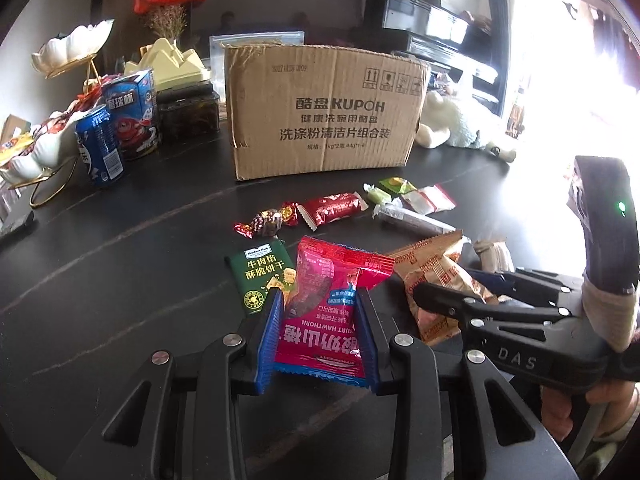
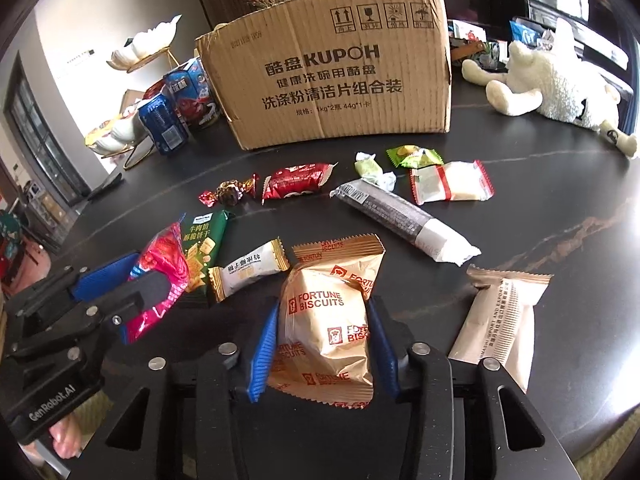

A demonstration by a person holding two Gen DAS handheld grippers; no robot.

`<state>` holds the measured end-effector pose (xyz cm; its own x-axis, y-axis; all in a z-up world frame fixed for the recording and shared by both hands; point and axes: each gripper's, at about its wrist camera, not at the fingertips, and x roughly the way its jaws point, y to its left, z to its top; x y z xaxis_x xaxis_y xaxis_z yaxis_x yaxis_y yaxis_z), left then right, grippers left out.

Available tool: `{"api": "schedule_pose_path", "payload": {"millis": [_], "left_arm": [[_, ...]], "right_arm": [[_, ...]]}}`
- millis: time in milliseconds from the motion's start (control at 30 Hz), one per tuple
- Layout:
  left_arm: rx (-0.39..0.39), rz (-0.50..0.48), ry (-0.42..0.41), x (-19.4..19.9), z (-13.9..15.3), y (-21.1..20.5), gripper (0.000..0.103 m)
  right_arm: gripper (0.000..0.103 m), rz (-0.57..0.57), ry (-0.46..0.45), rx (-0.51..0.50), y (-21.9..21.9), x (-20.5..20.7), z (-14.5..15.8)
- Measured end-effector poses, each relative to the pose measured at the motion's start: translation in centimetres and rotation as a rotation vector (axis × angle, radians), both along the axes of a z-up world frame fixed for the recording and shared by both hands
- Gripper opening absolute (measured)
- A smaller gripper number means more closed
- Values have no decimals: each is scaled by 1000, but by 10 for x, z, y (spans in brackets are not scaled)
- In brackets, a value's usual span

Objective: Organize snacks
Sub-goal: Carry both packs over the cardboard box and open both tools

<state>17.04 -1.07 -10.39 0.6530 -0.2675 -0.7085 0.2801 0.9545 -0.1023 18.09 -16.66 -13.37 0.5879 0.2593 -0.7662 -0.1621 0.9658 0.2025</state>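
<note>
My left gripper (image 1: pixel 318 300) is shut on a pink-red hawthorn snack packet (image 1: pixel 324 312), its blue pads pressed on both sides; the packet also shows in the right wrist view (image 2: pixel 164 276). My right gripper (image 2: pixel 322 312) is shut on a tan Fortune Biscuits packet (image 2: pixel 328 324), which also shows in the left wrist view (image 1: pixel 436 280). Both are low over the black table (image 2: pixel 560 208). A cardboard box (image 2: pixel 332 76) stands behind, open at the top. Loose snacks lie between: a green cracker packet (image 2: pixel 202 248), a small white-gold packet (image 2: pixel 248 270), a long grey bar (image 2: pixel 400 218).
A beige packet (image 2: pixel 500 324) lies right of my right gripper. Small candies and a red packet (image 2: pixel 298 180) lie before the box. A blue can (image 1: pixel 100 146), a blue carton and white shell dishes stand at the left. A white plush toy (image 2: pixel 552 84) lies at the back right.
</note>
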Motion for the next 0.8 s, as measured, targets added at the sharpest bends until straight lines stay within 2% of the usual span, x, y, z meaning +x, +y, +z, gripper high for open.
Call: {"api": "schedule_pose_path", "payload": {"millis": [333,567,800], "left_arm": [[-14,12,-38,-1,29,0,35],[-20,17,-120,10,71,-4,35],[-10,21,-180,42,115,-6,35]], "right_arm": [[42,13,-67,-18,2,-9,37],[42,7,-146,8,-6,3,83],[42,-11,-238,-5,-11,29,128]]}}
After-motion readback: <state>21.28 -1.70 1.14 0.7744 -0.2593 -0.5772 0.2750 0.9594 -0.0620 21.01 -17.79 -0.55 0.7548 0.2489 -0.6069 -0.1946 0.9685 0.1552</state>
